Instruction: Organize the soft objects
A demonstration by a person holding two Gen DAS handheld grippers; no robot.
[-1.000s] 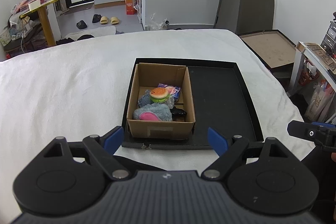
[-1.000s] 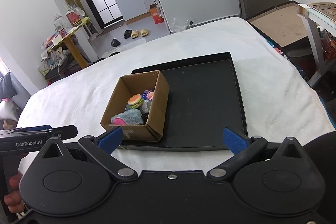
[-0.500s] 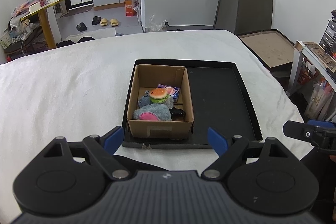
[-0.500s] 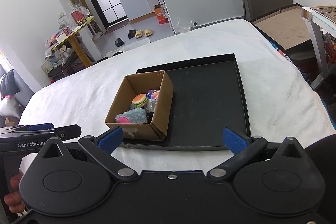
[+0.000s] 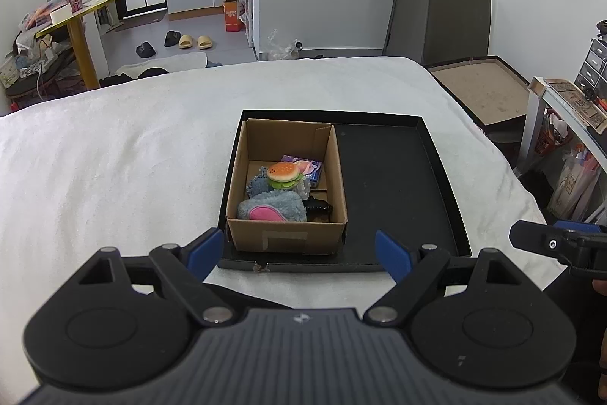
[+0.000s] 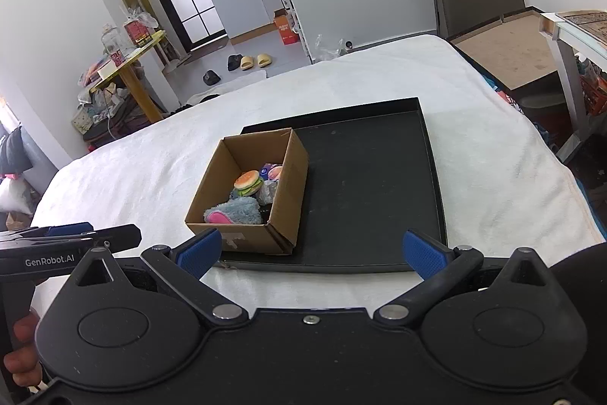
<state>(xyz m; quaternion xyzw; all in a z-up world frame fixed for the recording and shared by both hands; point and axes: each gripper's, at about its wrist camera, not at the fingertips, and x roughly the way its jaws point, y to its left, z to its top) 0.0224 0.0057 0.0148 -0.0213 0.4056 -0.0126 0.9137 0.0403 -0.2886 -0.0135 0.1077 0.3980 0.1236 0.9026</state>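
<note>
Black item point(image 5: 318, 207) in the cardboard box point(image 5: 284, 238) too dark to identify, purple packet point(image 5: 313, 169) half-buried under the burger toy point(image 5: 283, 173) (print unreadable), right tool's point(image 5: 561, 245) tips cut off by the frame edge

The words "GenRobot.AI" stand in white on the side of the left hand-held gripper point(image 6: 68, 245). No other words can be read.

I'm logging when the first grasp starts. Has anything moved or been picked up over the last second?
Only the views shifted a little: both grippers drifted slightly, the right gripper enough that the cardboard box sits further right in its view. Nothing was grasped or released. Both the left gripper and the right stay open short of the black tray, and the burger toy and fluffy blue plush lie in the box unmoved.
</note>
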